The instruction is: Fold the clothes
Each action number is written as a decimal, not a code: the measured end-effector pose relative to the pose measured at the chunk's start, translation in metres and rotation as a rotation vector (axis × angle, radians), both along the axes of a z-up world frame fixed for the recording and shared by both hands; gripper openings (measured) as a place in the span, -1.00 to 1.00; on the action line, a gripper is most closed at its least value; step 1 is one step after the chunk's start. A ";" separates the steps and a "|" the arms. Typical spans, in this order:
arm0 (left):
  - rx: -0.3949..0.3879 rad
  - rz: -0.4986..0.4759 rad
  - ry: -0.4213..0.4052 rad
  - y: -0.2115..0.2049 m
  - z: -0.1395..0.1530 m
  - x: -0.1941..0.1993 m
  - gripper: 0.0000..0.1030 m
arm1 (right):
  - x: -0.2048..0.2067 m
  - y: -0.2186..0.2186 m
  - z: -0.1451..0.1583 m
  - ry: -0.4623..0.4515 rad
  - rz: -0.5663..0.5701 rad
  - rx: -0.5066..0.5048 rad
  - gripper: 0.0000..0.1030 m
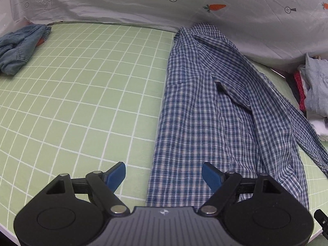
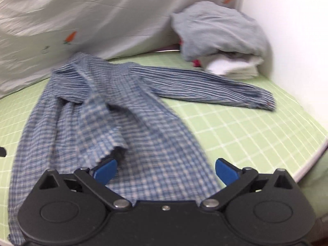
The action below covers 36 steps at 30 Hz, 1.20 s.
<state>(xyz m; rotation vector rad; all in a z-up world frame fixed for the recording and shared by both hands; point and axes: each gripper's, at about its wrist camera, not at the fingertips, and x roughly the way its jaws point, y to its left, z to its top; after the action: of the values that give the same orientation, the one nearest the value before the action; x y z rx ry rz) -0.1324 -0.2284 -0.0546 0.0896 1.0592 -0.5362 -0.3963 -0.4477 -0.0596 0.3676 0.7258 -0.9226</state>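
Green-checked bedsheet [image 1: 82, 94] carries plaid shirt [image 1: 205, 112]; left hand-held gripper [image 1: 164, 176] and right hand-held gripper [image 2: 166, 171] gape wide, empty.

Thin woven plaid shirt [image 1: 205, 112] — soft, creased, matt grid-printed cotton sheet [image 1: 82, 92], matt black plastic gripper [image 1: 164, 176] — smooth blue pads [image 1: 116, 174]

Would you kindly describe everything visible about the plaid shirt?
The plaid shirt is blue-and-white checked thin woven fabric with a collar and long sleeves. It lies unfolded and rumpled lengthwise on the green sheet, collar toward the white cloth. One sleeve stretches out sideways; the other lies folded over the body. Both open grippers, left and right, hover at its hem, gripping nothing.
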 end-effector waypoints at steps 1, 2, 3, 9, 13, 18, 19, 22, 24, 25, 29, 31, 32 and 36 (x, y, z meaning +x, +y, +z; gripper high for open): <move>0.007 -0.009 -0.004 -0.007 0.000 -0.001 0.60 | -0.005 -0.005 -0.001 0.001 -0.017 0.003 1.00; 0.012 -0.013 -0.010 -0.014 0.000 -0.003 0.60 | -0.010 -0.011 -0.003 0.001 -0.033 0.005 1.00; 0.012 -0.008 -0.013 -0.021 0.001 -0.004 0.60 | -0.014 -0.015 -0.004 0.003 -0.049 0.003 1.00; -0.011 0.069 -0.042 -0.072 0.009 -0.013 0.60 | -0.037 -0.071 -0.013 -0.006 -0.065 0.019 1.00; -0.041 0.108 -0.068 -0.121 0.017 -0.025 0.61 | -0.046 -0.129 -0.016 0.047 -0.003 0.019 1.00; -0.070 0.122 -0.075 -0.178 0.018 -0.041 0.62 | -0.059 -0.188 -0.016 0.033 0.039 0.013 1.00; -0.082 0.122 -0.069 -0.187 0.017 -0.044 0.62 | -0.061 -0.198 -0.017 0.036 0.043 0.013 1.00; -0.086 0.130 -0.048 -0.201 0.008 -0.049 0.62 | -0.072 -0.218 -0.020 0.050 0.052 0.030 1.00; -0.088 0.135 -0.033 -0.210 0.002 -0.052 0.62 | -0.077 -0.224 -0.025 0.060 0.064 0.045 1.00; -0.089 0.137 -0.026 -0.214 -0.002 -0.053 0.62 | -0.080 -0.227 -0.027 0.065 0.069 0.052 1.00; -0.075 0.156 -0.008 -0.218 -0.015 -0.054 0.04 | -0.088 -0.236 -0.034 0.078 0.077 0.071 1.00; -0.089 0.165 0.019 -0.213 -0.019 -0.051 -0.50 | -0.092 -0.239 -0.033 0.075 0.063 0.069 1.00; -0.109 0.175 0.029 -0.208 -0.019 -0.049 -0.71 | -0.094 -0.241 -0.034 0.071 0.056 0.070 1.00; -0.202 0.194 0.066 -0.182 -0.012 -0.047 -0.74 | -0.095 -0.243 -0.036 0.064 0.034 0.076 1.00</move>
<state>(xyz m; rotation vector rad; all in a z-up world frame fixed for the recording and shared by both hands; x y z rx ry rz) -0.1795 -0.4101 -0.0666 -0.2077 1.0594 -0.4694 -0.4909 -0.6909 -0.0952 0.3936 0.8252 -0.8796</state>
